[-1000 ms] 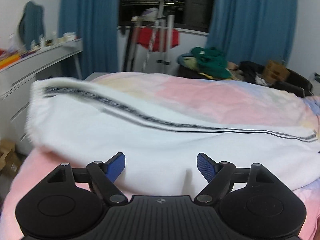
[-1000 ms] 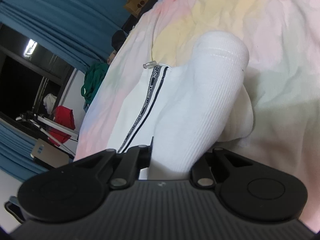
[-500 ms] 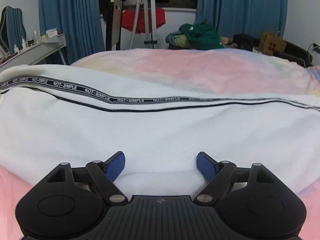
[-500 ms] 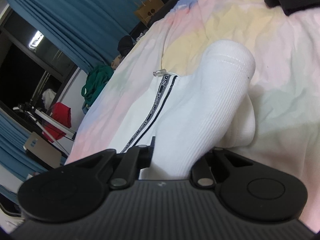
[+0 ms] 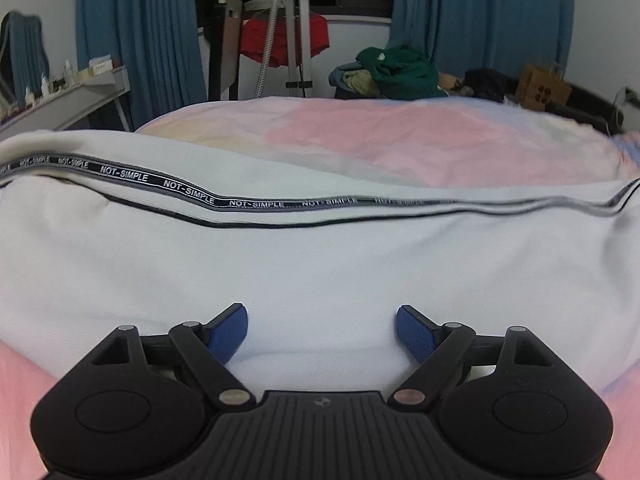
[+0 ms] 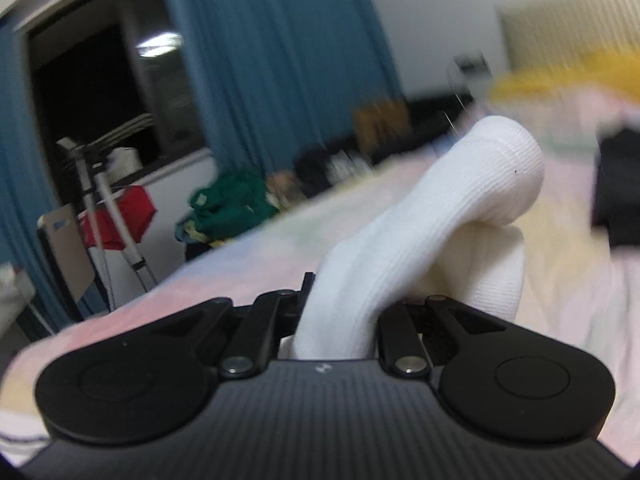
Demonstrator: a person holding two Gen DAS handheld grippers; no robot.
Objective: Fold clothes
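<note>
Now the right hand-held gripper (image 6: 340, 320) is up off the bed, clamped narrow on the ribbed cuff (image 6: 472, 184) of the white trousers (image 5: 320, 272). A moment ago that cuff lay low against the pastel bedspread (image 5: 400, 140) with the view tipped sideways; now the view has levelled, the room behind is smeared with motion, and the cuff arches above the covers. To my eye that is the start of a fold: the cuffed end being carried over toward the rest of the garment.

Over on the left, the left hand-held gripper (image 5: 322, 334) has dropped close to the cloth and settled. Its blue pads (image 5: 228, 336) stand wide apart, with the white fabric below and ahead of them, and nothing pinched; whether they touch the cloth I cannot tell.

As for the trousers, they lie across the near part of the bed, long axis running left to right, with the black lettered stripe (image 5: 188, 196) tracing that line. The cuff end is off to the right, lifted; the left end spills toward the bed's left edge.
</note>
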